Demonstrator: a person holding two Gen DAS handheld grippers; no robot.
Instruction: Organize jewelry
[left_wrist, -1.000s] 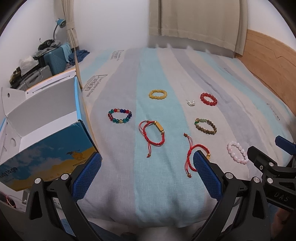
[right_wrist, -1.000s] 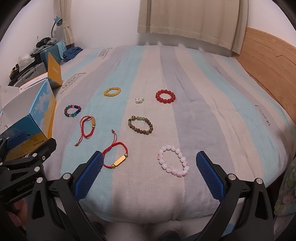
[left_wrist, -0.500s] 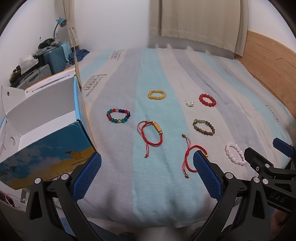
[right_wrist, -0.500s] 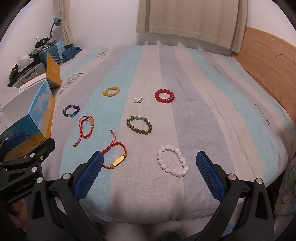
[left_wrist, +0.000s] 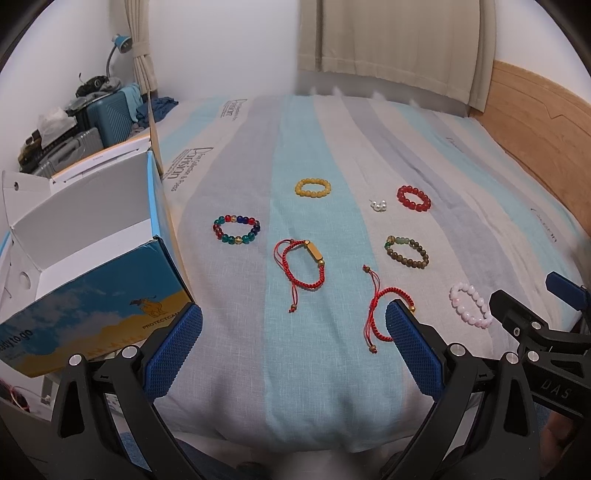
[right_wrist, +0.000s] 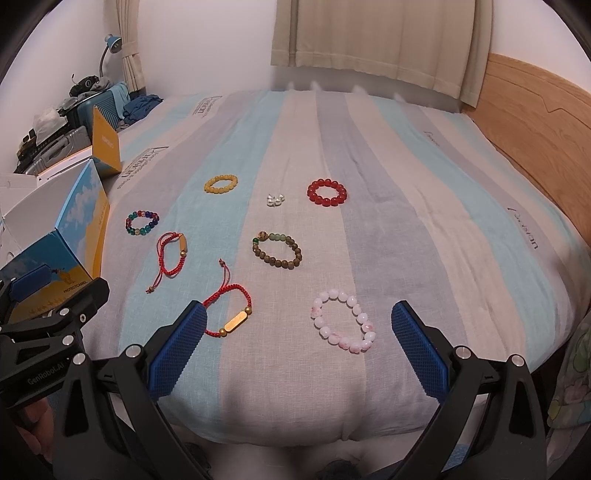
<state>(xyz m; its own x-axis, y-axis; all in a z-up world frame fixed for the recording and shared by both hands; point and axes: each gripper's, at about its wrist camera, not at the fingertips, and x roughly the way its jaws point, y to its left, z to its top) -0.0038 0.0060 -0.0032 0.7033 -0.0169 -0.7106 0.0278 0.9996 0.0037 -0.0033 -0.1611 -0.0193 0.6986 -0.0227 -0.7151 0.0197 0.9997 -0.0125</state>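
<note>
1. Bracelets lie spread out, none touching another, on the striped bedspread (right_wrist: 388, 229); the brown wooden-bead bracelet (right_wrist: 277, 250) sits near the middle of the group and serves as the landmark.
2. Beyond the brown bracelet and to its right lies the red bead bracelet (right_wrist: 327, 192); a small cluster of pearl beads (right_wrist: 275, 199) rests straight beyond it, and the yellow bead bracelet (right_wrist: 220, 184) lies beyond it to the left.
3. Left of the brown bracelet are a red cord bracelet (right_wrist: 172, 254) with a gold bar and, farther left, the multicoloured glass-bead bracelet (right_wrist: 142, 223).
4. Nearer than the brown bracelet lie a second red cord bracelet (right_wrist: 231, 312) on the left and the pink bead bracelet (right_wrist: 343, 325) on the right.
5. Right gripper (right_wrist: 298, 349) hovers at the near edge of the bed, jaws spread wide and holding nothing, with the pink bracelet lying between its blue pads.
6. Left gripper (left_wrist: 293, 347) hovers to the left of the brown bracelet, jaws likewise spread wide and empty.
7. An open cardboard box (left_wrist: 88, 266), white inside with a blue-and-yellow print, stands at the bed's left edge, far left of the brown bracelet.
8. Far beyond the brown bracelet hang beige curtains (right_wrist: 376, 40) against a white wall; a wooden headboard (right_wrist: 535, 107) runs along the right side.
9. Suitcases (left_wrist: 110, 118) piled with clothes and a blue desk lamp (left_wrist: 120, 44) fill the far-left corner.
</note>
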